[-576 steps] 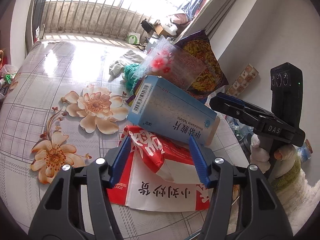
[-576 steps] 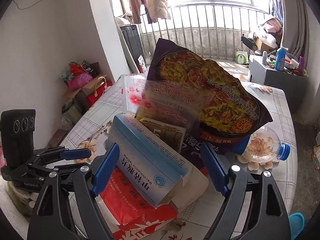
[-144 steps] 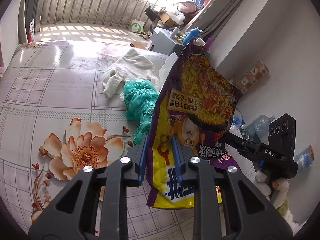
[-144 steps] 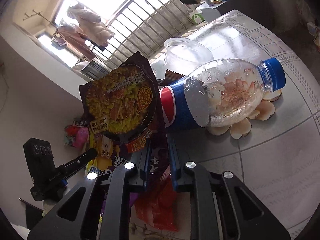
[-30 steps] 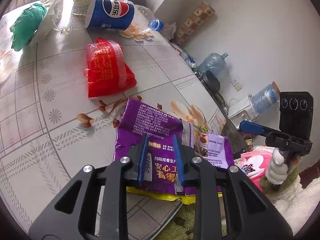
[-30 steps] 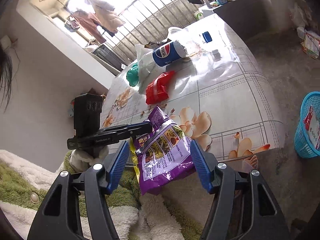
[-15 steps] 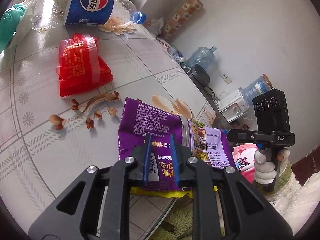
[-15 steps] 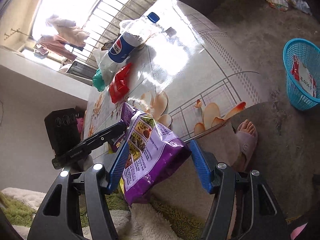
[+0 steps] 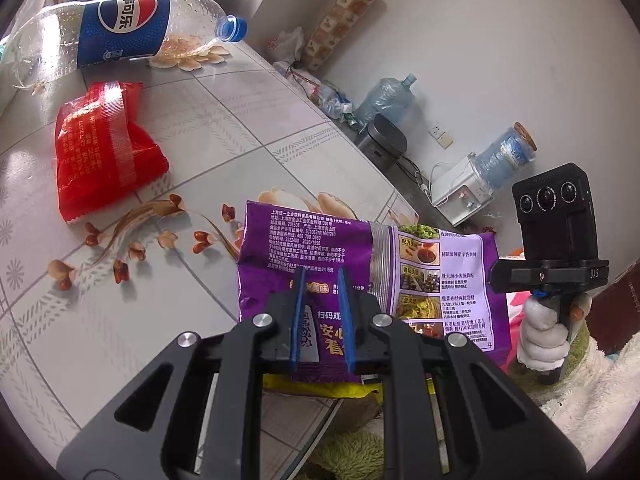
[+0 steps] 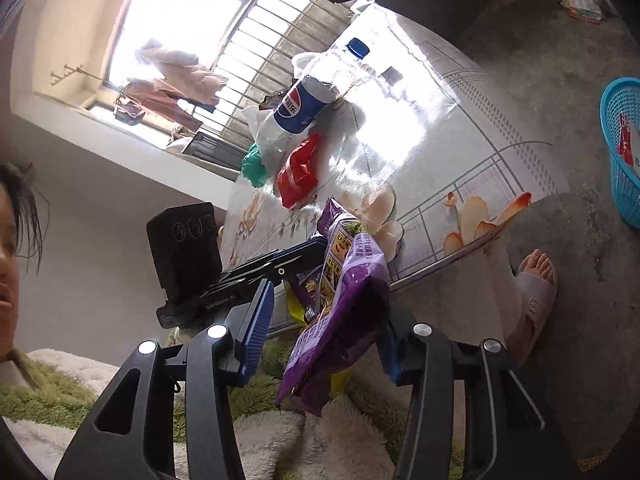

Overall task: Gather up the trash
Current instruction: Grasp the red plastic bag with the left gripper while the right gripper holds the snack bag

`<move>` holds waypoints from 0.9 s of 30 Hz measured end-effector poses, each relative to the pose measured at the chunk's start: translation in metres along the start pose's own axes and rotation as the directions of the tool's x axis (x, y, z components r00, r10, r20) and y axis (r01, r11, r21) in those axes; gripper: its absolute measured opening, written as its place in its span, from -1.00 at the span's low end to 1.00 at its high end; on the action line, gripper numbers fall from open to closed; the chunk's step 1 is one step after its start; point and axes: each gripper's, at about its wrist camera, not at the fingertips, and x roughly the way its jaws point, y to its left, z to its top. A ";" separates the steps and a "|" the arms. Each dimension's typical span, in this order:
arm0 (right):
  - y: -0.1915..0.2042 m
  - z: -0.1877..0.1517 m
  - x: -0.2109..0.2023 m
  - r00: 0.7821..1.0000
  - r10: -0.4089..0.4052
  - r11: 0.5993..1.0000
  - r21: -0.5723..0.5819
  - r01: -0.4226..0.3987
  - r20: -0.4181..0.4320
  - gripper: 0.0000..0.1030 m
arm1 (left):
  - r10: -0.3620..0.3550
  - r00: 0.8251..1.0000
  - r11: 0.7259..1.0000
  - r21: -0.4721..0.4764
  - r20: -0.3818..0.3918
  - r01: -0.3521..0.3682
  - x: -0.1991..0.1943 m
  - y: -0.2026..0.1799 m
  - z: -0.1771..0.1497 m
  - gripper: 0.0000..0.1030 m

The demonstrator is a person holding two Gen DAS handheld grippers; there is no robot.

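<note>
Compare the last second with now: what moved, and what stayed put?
The left gripper keeps its pinch on the purple packet. The right gripper, open around the packet's end a second ago, is closing on it and has tilted toward the floor. The red packet and cola bottle stayed on the table.

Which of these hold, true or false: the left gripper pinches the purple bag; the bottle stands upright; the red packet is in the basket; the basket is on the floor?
1. The left gripper pinches the purple bag: true.
2. The bottle stands upright: false, it lies on its side on the table.
3. The red packet is in the basket: false, it lies on the table.
4. The basket is on the floor: true.
</note>
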 end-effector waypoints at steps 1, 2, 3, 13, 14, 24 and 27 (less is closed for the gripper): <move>-0.002 0.002 0.003 1.000 -0.016 1.000 0.006 0.016 -0.002 -0.19 | -0.002 1.000 1.000 -0.002 0.001 0.002 0.000 0.000 0.000 -0.70; -0.005 0.004 0.007 1.000 -0.030 0.999 0.017 0.030 -0.007 -0.29 | -0.002 1.000 1.000 -0.003 0.001 0.002 0.000 0.001 0.000 -0.70; -0.008 0.005 0.011 0.999 -0.047 0.998 0.029 0.047 -0.008 -0.33 | -0.002 1.000 1.000 -0.002 0.001 0.002 0.000 0.001 0.000 -0.70; 0.000 0.026 0.013 0.989 -0.104 0.995 0.004 0.104 0.109 -0.85 | 0.059 0.992 0.997 -0.063 0.116 -0.052 -0.040 0.018 0.007 -0.68; 0.001 0.030 0.011 0.986 -0.107 0.994 0.005 0.107 0.130 -0.85 | 0.076 0.987 0.995 -0.074 0.142 -0.066 -0.048 0.020 0.011 -0.64; -0.002 0.075 0.013 0.948 -0.171 0.984 -0.005 0.179 0.268 -0.85 | 0.354 0.915 0.926 -0.208 0.196 -0.314 -0.080 0.062 0.051 -0.42; -0.003 0.082 0.025 0.943 -0.188 0.980 -0.006 0.197 0.274 -0.85 | 0.362 0.918 0.921 -0.213 0.160 -0.326 -0.071 0.073 0.063 -0.42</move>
